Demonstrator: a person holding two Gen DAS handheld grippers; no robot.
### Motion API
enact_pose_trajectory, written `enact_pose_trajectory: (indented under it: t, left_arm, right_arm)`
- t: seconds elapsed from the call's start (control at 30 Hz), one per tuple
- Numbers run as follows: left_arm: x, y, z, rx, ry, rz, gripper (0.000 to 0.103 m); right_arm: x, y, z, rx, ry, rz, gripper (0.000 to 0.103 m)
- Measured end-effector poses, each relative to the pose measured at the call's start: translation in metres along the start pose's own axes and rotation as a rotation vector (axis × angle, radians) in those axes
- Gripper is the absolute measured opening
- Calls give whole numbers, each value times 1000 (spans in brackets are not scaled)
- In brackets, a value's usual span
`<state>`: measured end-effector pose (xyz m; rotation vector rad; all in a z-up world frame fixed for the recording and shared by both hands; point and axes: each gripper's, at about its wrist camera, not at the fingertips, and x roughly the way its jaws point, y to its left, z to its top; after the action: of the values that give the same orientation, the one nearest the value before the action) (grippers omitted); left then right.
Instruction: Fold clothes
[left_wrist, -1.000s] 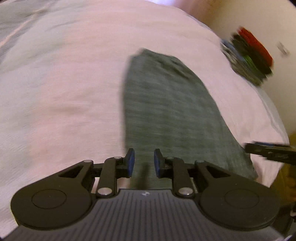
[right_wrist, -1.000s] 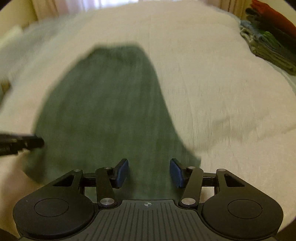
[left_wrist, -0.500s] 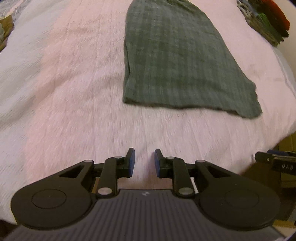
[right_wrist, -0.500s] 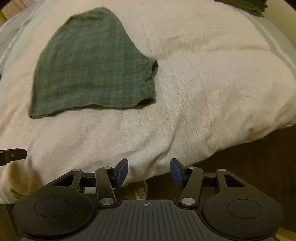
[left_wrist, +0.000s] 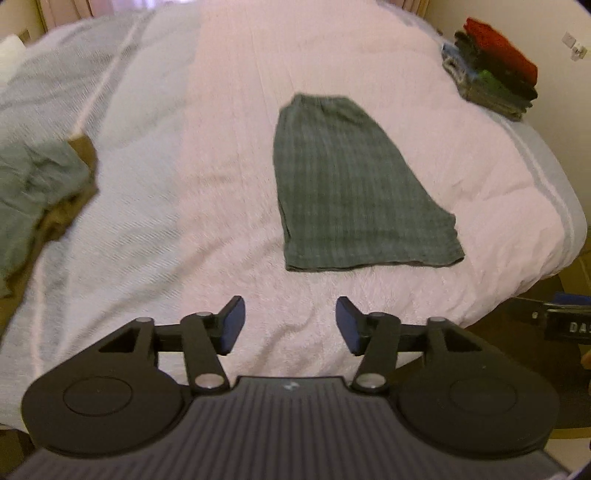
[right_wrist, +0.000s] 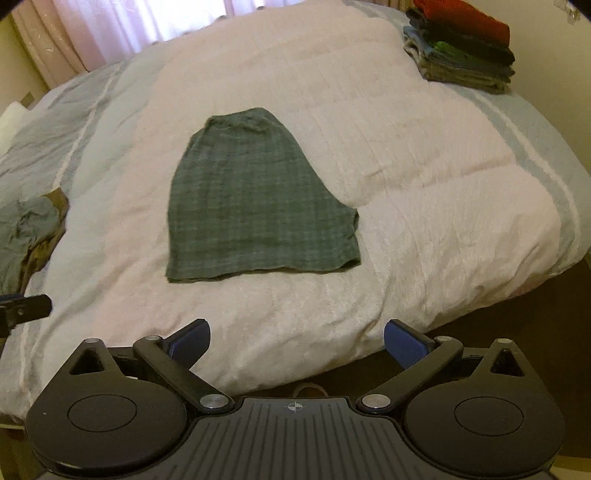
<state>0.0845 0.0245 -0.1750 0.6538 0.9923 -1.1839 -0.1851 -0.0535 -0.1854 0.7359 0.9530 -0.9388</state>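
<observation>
A green checked garment (right_wrist: 258, 206) lies flat in the middle of the bed (right_wrist: 424, 192), with nothing between it and either tool; a stack of folded clothes (right_wrist: 461, 48) sits at the far right corner and a rumpled pile of clothes (left_wrist: 33, 192) at the left edge. The left gripper (left_wrist: 288, 325) and the right gripper (right_wrist: 295, 343) hover near the bed's near edge, both spread wide and empty. The other tool's tip at the right of the left view shows the letters "DA" (left_wrist: 578, 326), cut off by the edge.

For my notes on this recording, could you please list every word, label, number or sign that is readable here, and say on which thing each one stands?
"DA", cut off by the frame edge: white letters on the black right gripper, seen at the right edge of the left wrist view.
No text shows on the green checked folded garment, the pink bed cover or the stack of folded clothes.
</observation>
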Motion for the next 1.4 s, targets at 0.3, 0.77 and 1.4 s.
enact_pose_trajectory:
  t: [0.3, 0.77, 1.4]
  left_arm:
    - [-49, 10, -26, -15, -37, 23, 57]
    - [-83, -16, -30, 69, -91, 29, 68]
    - [-87, -21, -33, 95, -106, 59, 73]
  right_arm:
    - [-28, 19, -17, -7, -5, 0, 103]
    - [-66, 40, -38, -35, -16, -4, 103]
    - [-72, 48, -31, -58, -44, -19, 103]
